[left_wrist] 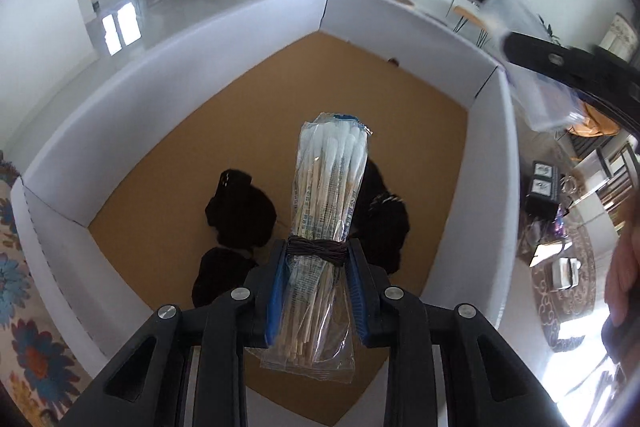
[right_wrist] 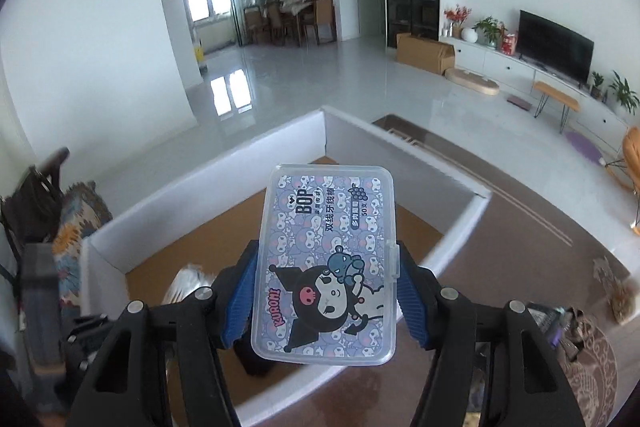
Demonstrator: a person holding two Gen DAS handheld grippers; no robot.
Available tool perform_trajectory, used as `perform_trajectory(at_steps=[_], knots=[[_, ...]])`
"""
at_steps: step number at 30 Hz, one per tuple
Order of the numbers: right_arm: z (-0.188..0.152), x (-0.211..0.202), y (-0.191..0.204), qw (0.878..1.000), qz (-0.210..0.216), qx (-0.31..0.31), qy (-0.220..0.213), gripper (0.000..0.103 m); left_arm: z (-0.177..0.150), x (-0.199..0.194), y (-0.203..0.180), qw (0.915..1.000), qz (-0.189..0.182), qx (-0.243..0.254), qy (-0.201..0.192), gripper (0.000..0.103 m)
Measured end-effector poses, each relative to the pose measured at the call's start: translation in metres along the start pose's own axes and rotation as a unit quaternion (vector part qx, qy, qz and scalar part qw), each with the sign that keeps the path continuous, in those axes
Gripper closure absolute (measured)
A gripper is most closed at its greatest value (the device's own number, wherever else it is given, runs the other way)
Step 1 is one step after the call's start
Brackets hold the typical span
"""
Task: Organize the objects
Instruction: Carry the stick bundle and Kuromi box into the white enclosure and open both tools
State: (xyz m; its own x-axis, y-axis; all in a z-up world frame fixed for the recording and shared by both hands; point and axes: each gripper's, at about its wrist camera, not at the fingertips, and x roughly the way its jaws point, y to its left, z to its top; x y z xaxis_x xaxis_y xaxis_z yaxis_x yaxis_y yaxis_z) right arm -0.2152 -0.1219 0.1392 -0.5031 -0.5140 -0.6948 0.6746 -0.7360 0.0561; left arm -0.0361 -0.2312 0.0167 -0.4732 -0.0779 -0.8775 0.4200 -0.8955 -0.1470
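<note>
the left hand-held gripper (left_wrist: 316, 259) pinches a bundle of cotton swabs (left_wrist: 326, 195) in clear wrap, its blue pads (left_wrist: 280, 291) pressed against both sides of the bundle, narrowly apart, just below a dark band wound round the sticks. the bundle points out over the cardboard box (left_wrist: 160, 95), a white-walled box with a brown floor, and hangs above that floor. dark, soft-looking objects (left_wrist: 240, 211) lie on the floor of the box, beneath and on either side of the bundle; what they are cannot be told.

the right hand-held gripper (right_wrist: 326, 291) holds a clear plastic floss pick case (right_wrist: 326, 259) printed with a cartoon figure, the jaws about half spread and closed on the case's long sides. the case is held flat, lid toward the camera, above the near edge of the box (right_wrist: 400, 151). from the left wrist view, the same case (left_wrist: 532, 83) shows blurred above the box's right wall, with the right gripper's black finger across it. a person's hand (left_wrist: 624, 267) shows at the right of the box, outside it.
</note>
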Motion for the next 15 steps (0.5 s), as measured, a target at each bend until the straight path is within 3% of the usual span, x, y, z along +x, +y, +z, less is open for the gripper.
perform_trajectory(at_steps=[3,4,7,10,15], knots=[[0.001,0.038,0.011,0.999,-0.013,-0.006,0.035,0.040,0.000,0.009,0.007,0.9995,-0.004,-0.017,0.028,0.073],[0.001,0.050,0.013,0.999,-0.010,-0.005,0.047,0.040,0.001,0.013,0.007,0.9992,-0.001,-0.019,0.036,0.065],[-0.003,0.082,0.009,0.996,-0.006,0.011,0.091,0.038,0.002,0.019,0.013,0.9970,0.019,-0.037,0.066,0.017],[-0.007,0.088,0.008,0.995,-0.005,0.019,0.101,0.023,0.000,0.017,0.015,0.9974,0.016,-0.037,0.059,0.017],[-0.018,0.063,0.004,0.997,-0.013,0.010,0.069,0.020,-0.007,0.003,0.013,0.9990,0.025,-0.023,0.028,0.017]])
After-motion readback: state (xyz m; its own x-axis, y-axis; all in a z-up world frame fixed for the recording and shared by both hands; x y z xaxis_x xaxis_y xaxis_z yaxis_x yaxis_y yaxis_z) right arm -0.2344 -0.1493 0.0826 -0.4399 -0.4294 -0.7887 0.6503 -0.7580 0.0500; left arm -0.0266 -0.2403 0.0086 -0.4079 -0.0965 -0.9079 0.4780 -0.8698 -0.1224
